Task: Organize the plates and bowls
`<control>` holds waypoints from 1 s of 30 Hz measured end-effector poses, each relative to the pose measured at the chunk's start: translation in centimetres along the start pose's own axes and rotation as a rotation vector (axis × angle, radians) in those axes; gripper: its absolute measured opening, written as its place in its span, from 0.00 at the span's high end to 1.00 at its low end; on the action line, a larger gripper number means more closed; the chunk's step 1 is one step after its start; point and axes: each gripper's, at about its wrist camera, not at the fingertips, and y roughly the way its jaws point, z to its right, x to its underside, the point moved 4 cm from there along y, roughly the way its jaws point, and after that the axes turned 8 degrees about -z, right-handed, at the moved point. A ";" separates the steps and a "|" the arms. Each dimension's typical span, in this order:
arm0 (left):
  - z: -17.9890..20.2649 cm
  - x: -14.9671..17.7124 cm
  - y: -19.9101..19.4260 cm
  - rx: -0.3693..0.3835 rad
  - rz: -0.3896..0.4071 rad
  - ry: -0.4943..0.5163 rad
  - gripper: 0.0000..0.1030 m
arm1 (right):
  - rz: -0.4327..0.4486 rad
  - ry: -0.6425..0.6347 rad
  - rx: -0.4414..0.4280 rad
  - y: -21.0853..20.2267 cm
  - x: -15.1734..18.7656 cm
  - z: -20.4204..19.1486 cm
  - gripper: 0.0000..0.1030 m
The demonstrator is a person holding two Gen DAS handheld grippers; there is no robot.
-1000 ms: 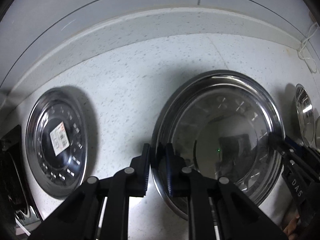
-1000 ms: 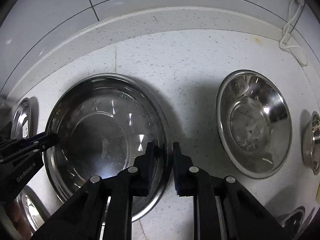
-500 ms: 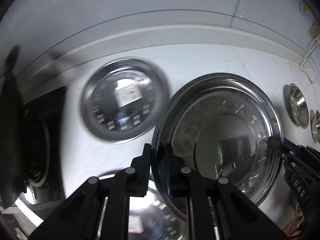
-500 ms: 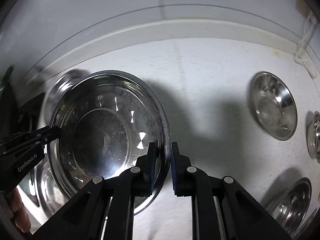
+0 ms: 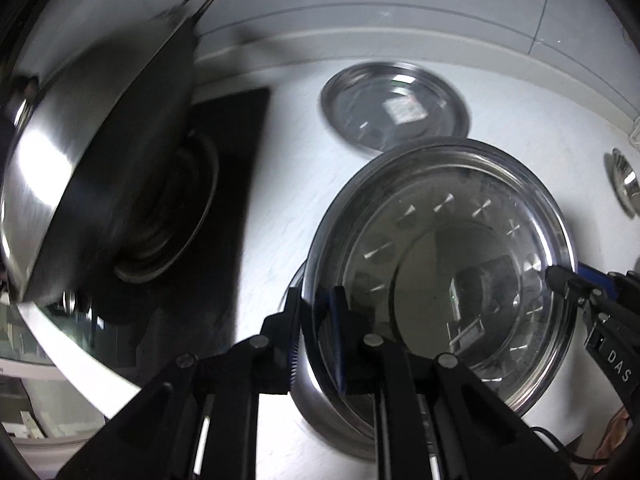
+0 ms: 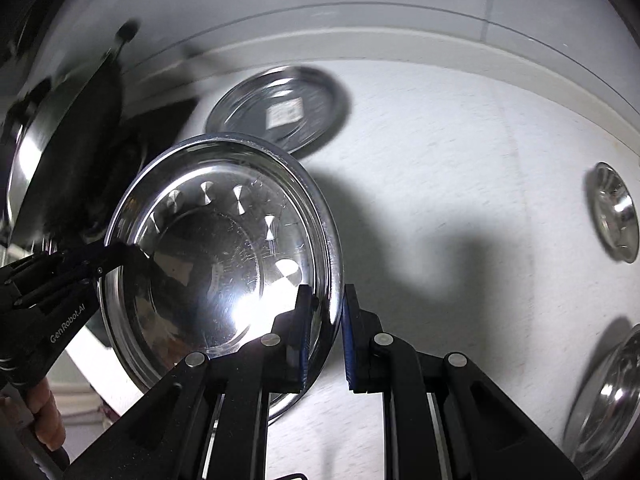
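I held the large steel bowl [image 5: 460,280] above the white bench [image 6: 460,184], my left tongs [image 5: 316,332] and right tongs [image 6: 325,332] each clamped on opposite rims; a stickered plate [image 5: 396,108] lay beyond.

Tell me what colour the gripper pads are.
Blue pads, clearest in the right wrist view.

Each wrist camera looked steeply down along its own fingers, close above the white countertop [image 6: 460,168]. Both views shared the large steel bowl [image 5: 460,264], the labelled plate [image 5: 396,108] behind it, and the wok [image 5: 100,152] at left.
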 end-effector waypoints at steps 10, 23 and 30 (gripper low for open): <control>-2.2 3.7 2.9 -0.002 -0.063 -0.023 0.87 | -0.076 -0.052 0.013 3.4 1.8 -3.2 0.88; 0.1 3.5 4.4 -0.012 -0.068 0.021 0.89 | -0.094 -0.081 0.029 5.1 2.6 -3.8 0.88; -0.6 2.0 2.6 0.011 -0.043 -0.005 0.89 | -0.045 -0.063 0.053 3.6 2.2 -3.2 0.71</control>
